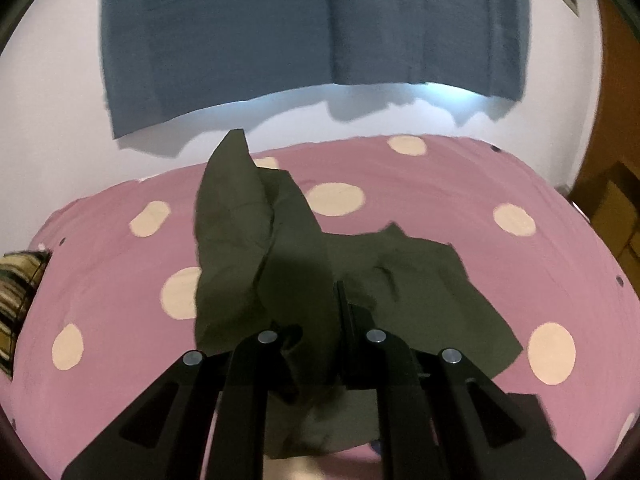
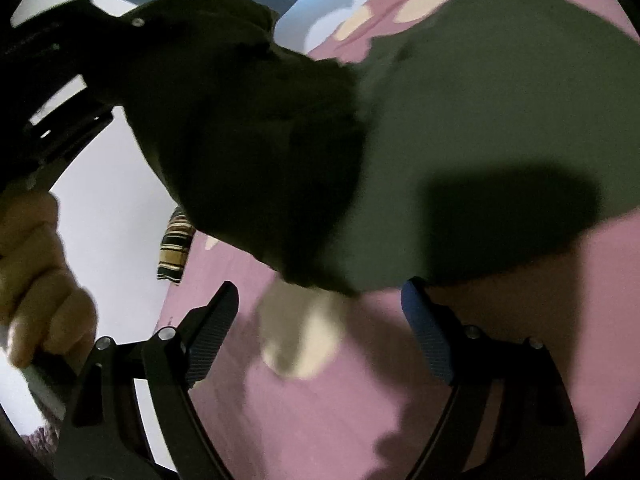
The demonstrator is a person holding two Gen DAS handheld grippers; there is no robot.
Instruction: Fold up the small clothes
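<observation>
An olive-green garment (image 1: 420, 280) lies crumpled on the pink bedcover (image 1: 440, 184) with cream dots. My left gripper (image 1: 316, 320) is shut on a fold of it, and the pinched cloth stands up in a peak (image 1: 236, 208) in front of the camera, hiding the left finger. In the right wrist view the same garment (image 2: 480, 100) spreads across the bed, and its lifted part (image 2: 240, 120) hangs from the left tool's black frame (image 2: 52, 64). My right gripper (image 2: 320, 312) is open just short of the garment's near edge, with only bedcover between its fingers (image 2: 426, 324).
A blue curtain (image 1: 280, 20) hangs on the white wall behind the bed. A striped pillow (image 1: 16, 300) sits at the bed's left edge. Cardboard boxes (image 1: 616, 216) stand to the right. A person's hand (image 2: 36, 280) grips the left tool's handle.
</observation>
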